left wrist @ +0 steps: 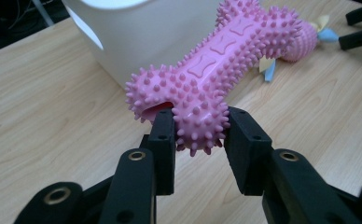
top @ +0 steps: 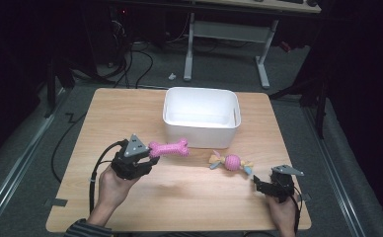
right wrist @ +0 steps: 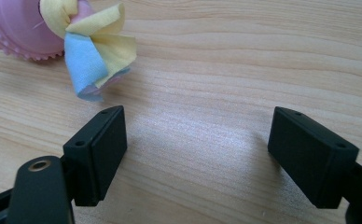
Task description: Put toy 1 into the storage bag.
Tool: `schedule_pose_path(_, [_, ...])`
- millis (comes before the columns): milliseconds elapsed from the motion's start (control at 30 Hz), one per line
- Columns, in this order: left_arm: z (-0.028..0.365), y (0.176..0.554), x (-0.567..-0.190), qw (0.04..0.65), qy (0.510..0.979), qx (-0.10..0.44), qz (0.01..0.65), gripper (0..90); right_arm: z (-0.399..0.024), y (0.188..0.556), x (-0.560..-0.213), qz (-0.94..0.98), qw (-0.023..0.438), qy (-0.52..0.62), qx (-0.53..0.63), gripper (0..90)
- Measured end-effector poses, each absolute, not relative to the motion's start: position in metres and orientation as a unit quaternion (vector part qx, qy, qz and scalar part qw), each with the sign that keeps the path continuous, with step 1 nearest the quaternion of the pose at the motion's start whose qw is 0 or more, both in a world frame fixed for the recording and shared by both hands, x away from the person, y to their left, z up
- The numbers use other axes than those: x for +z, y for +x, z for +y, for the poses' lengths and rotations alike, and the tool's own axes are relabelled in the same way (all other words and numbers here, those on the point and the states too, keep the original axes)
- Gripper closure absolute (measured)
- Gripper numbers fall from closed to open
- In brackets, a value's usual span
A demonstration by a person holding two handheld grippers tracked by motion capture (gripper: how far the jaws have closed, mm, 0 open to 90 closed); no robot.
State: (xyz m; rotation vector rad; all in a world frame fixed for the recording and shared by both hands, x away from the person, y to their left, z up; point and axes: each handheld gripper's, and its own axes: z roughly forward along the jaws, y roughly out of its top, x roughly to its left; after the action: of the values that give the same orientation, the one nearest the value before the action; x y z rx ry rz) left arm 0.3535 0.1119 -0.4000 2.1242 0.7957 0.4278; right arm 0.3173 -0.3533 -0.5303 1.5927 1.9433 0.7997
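Observation:
A pink spiky bone toy [top: 169, 148] hangs just above the table, in front of the white bin [top: 201, 116]. My left gripper [top: 147, 157] is shut on the bone's near knob [left wrist: 198, 122], both pads pressing its sides. The rest of the bone [left wrist: 226, 56] points away toward the bin. A pink ball toy with yellow and blue cloth tails [top: 232, 162] lies on the wood to the right. My right gripper [top: 258, 183] rests low on the table near that toy, jaws wide apart with bare wood between them [right wrist: 195, 135]. The cloth tail [right wrist: 93, 51] lies just beyond its left pad.
The white bin [left wrist: 137, 32] stands at the table's far middle and looks empty. The wooden table [top: 130, 113] ends close behind both hands. A desk frame and cables stand on the floor beyond the far edge.

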Motion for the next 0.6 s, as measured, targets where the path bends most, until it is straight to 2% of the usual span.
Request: schedule_pose_path(600, [0.094, 0.391, -0.358, 0.419, 0.842, 0.174, 0.292, 65.2, -0.353, 0.317, -0.530, 0.714, 0.250, 0.585, 0.294, 19.5])
